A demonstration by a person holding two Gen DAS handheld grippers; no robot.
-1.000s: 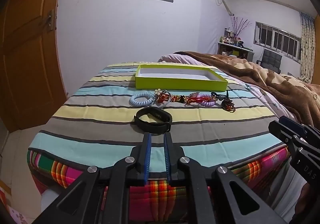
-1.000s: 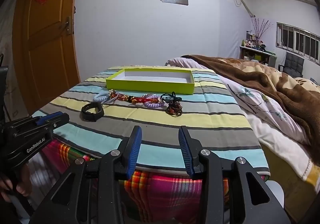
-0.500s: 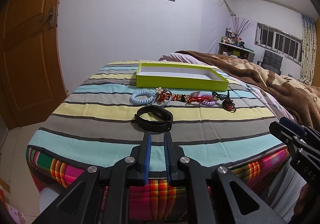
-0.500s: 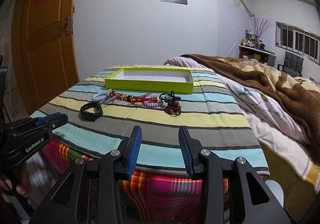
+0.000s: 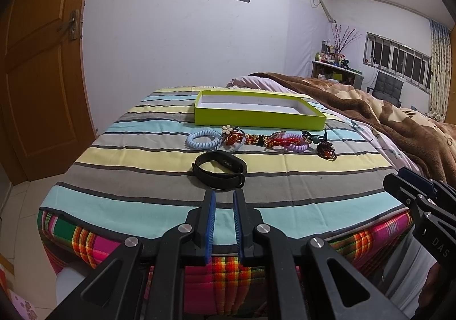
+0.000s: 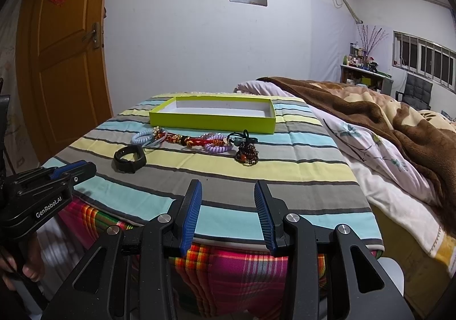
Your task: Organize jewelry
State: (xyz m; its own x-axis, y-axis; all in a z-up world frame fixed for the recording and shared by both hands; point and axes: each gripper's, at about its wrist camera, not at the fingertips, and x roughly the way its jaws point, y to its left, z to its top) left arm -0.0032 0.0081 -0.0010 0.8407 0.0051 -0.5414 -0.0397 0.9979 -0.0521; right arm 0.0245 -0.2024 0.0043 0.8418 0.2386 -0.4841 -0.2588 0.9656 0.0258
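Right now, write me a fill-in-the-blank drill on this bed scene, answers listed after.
1. The green tray holds ____ jewelry.
2. The piece lying nearest the left claw is the ____ band.
3. The right claw is open and grips ____.
4. The light blue coil bracelet lies on the ____ bedspread.

Missing words: no; black; nothing; striped
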